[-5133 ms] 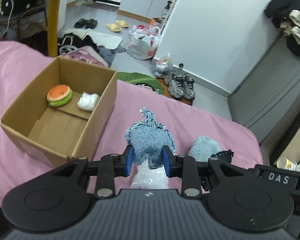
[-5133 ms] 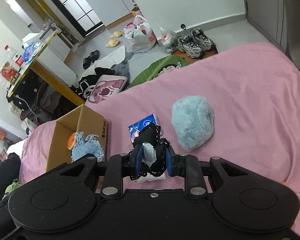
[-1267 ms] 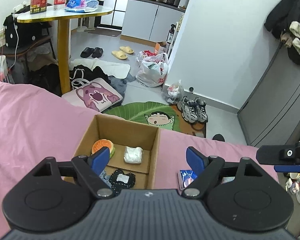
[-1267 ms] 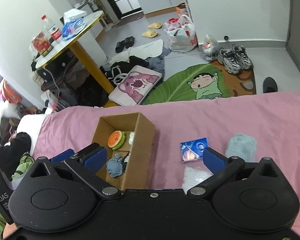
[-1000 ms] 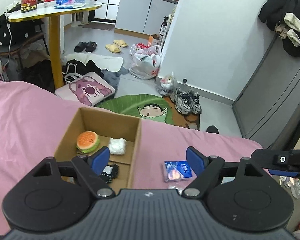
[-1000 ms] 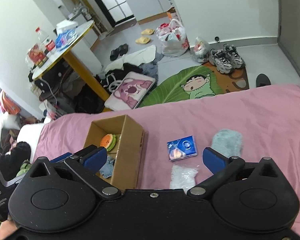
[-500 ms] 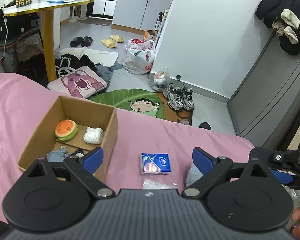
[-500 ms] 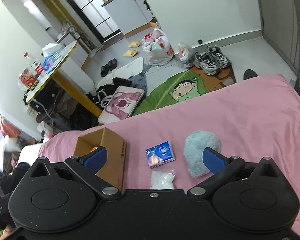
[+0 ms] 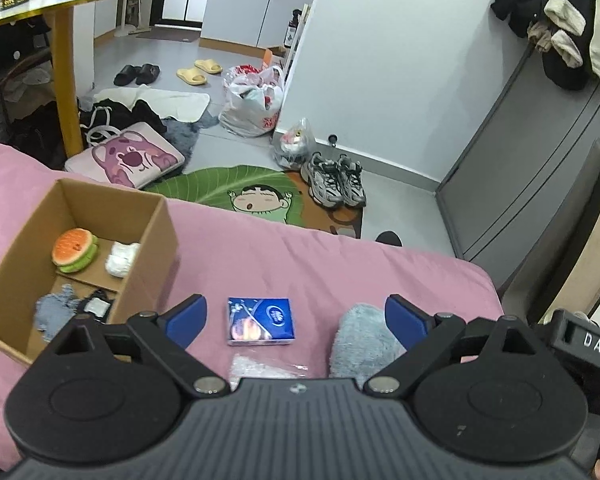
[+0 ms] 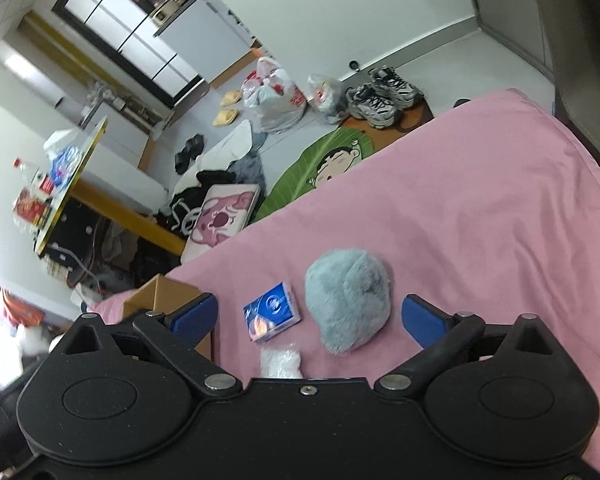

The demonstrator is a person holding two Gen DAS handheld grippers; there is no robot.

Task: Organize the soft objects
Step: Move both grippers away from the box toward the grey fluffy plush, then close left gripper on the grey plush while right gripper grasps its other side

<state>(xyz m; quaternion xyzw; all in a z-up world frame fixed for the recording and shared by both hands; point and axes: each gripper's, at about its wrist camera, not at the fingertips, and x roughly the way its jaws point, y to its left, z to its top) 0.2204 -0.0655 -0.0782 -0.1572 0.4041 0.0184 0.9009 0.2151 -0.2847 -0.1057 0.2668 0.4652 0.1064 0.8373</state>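
Left wrist view: left gripper spread wide over the pink bedsheet, nothing between the blue pads. Straight ahead, between the fingers and nearer the left one, a blue tissue pack lying flat. Just below it, against the gripper body, a clear plastic bag of white stuff, partly hidden. By the right finger, a fluffy grey-blue plush piece, its right edge covered by that pad. Left of the left finger, an open cardboard box resting on the sheet, split by a low cardboard divider: far compartment with a plush hamburger and a white soft bundle side by side; near compartment with a grey-blue knitted piece touching a black-edged item. At the right edge, part of another gripper marked DAS.

Right wrist view: right gripper also spread wide and empty, above the same sheet. Between the fingers, the tissue pack left of centre, the plush piece just to its right, not quite touching. White-filled bag just below the pack, at the gripper body. Box corner behind the left finger, contents hidden. Beyond the bed edge, a green cartoon floor mat and a pair of sneakers.
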